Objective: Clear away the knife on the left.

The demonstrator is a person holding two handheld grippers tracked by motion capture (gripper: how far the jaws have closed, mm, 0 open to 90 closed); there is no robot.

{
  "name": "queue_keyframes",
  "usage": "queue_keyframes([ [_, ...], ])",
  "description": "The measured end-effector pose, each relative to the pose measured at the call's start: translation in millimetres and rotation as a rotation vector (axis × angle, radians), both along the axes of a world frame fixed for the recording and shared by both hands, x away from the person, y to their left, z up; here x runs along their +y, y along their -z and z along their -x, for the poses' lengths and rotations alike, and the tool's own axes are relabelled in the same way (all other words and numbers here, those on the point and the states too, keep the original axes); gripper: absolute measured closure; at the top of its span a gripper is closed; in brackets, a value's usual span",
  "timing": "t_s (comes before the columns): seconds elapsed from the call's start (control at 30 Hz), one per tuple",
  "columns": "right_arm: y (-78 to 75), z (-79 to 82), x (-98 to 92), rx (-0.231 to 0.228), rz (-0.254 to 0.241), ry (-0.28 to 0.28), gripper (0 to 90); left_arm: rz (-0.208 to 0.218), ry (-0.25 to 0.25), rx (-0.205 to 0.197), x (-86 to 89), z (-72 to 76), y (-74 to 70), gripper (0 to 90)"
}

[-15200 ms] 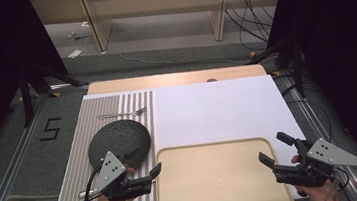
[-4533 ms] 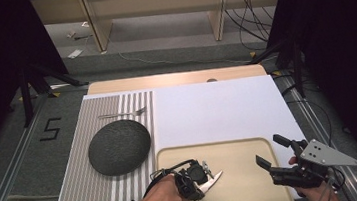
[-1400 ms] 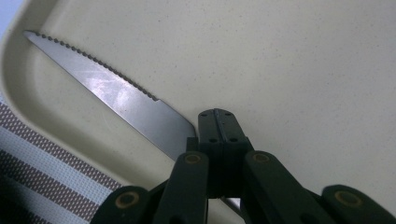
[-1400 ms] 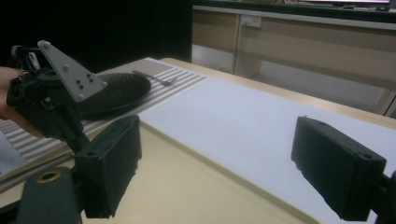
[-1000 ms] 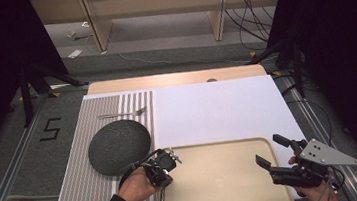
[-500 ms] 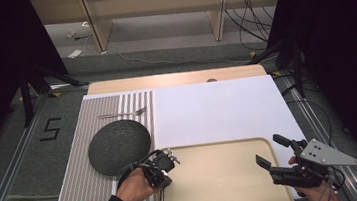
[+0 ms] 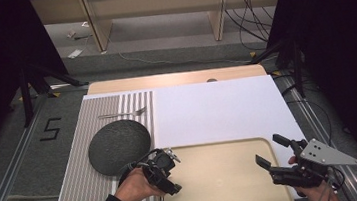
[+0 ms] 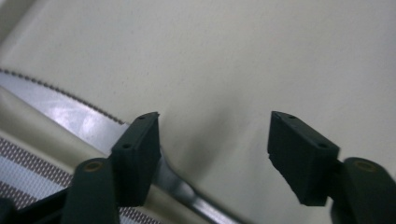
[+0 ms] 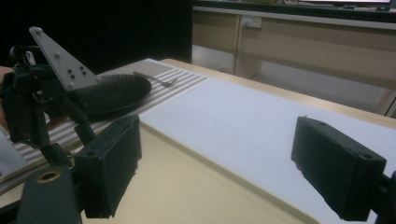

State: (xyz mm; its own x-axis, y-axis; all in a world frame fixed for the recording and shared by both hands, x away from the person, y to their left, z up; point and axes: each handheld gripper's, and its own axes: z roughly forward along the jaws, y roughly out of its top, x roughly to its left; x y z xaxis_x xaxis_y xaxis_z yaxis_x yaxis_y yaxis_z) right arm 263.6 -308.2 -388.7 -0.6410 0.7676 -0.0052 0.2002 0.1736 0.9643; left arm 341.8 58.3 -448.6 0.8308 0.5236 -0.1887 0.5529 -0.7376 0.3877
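My left gripper [image 7: 167, 179] points down at the left rim of the beige tray [image 7: 224, 176]. Its jaws have just been opening and now stand apart in the left gripper view [image 8: 215, 123]. A silver knife [image 8: 70, 114] with a serrated edge lies on the tray's rim beneath the left jaw, and no pad presses on it. My right gripper [image 7: 270, 149] hovers open over the tray's right side with nothing between its fingers [image 9: 217, 140]. From there the left gripper [image 9: 32, 102] shows at the far left.
A dark round plate [image 7: 119, 145] sits on the striped mat [image 7: 84, 135], with a fork [image 7: 122, 114] beyond it. A white mat [image 7: 218, 111] covers the table behind the tray. The plate [image 9: 112, 91] lies just behind the left gripper.
Both hands stay where they were. In the high view the left gripper's jaws look a little wider apart over the tray's left rim.
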Motion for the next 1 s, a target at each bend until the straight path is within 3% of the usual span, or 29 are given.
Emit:
queue_keyframes([
  [0.2, -0.2, 0.4, 0.1, -0.002, -0.002, -0.001, 16.9, 0.040, -0.003, -0.015, -0.4, 1.3, -4.0, 22.0],
  [0.47, -0.2, 0.3, 0.0, 0.001, -0.001, -0.001, 16.9, 0.129, -0.016, -0.054, 2.4, 1.9, -11.6, 18.8],
  [0.77, -0.1, 0.0, -0.1, -0.003, -0.002, -0.004, 16.9, 0.296, -0.051, -0.183, 13.3, 6.1, -26.6, 18.2],
  [0.87, -0.1, 0.1, -0.1, -0.003, -0.002, -0.003, 16.9, 0.365, -0.037, -0.218, 17.5, 10.3, -31.6, 18.2],
  [1.0, 0.0, 0.1, -0.2, -0.003, -0.003, -0.004, 16.9, 0.423, -0.034, -0.272, 21.6, 16.6, -37.7, 18.8],
])
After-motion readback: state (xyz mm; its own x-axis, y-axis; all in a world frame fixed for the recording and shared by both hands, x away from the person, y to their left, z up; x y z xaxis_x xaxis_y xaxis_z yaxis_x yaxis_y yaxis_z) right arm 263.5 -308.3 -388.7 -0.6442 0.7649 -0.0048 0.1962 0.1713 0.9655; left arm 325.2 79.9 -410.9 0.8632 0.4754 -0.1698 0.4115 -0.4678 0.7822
